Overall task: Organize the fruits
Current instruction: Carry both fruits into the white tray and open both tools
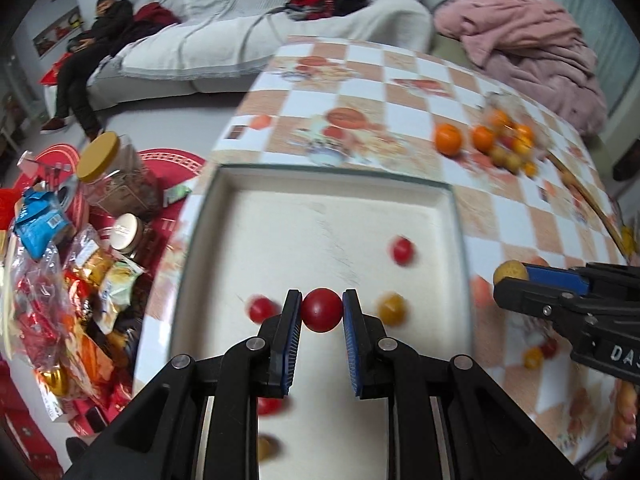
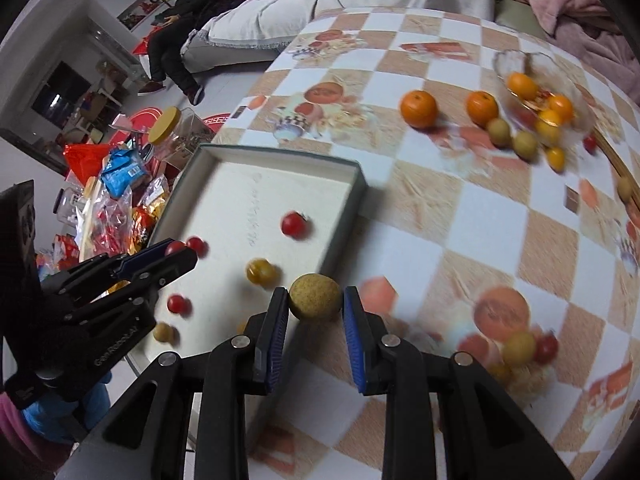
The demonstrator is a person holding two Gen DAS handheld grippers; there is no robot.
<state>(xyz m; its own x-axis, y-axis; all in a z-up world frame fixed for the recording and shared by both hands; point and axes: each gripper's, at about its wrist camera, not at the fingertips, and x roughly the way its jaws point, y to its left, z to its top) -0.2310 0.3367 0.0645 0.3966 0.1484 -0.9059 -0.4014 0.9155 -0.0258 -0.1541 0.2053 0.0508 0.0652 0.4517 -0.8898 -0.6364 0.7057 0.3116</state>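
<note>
Fruits are lying scattered over the checkered bench (image 2: 460,208) I am working at, and the biggest thing on it is the shallow white tray (image 1: 444,216), which is sitting near the bench's left edge and holding several small loose fruits. Two oranges (image 2: 418,108) are resting side by side on the cloth well beyond the tray, just beside a clear glass bowl (image 2: 520,64) that is holding more orange and yellow fruit. I am keeping my left hand-held gripper (image 1: 322,310) over the tray, its blue pads clamping a red cherry tomato (image 1: 321,309) between them. My right hand-held gripper (image 2: 315,300) is hovering at the tray's right rim, its pads squeezing a rough tan longan (image 2: 315,297). Inside the tray, another red tomato (image 1: 401,250) is lying toward the far right, a yellow tomato (image 1: 392,308) is sitting just right of my left pads, and a third red one (image 1: 262,308) is sitting just left of them.
</note>
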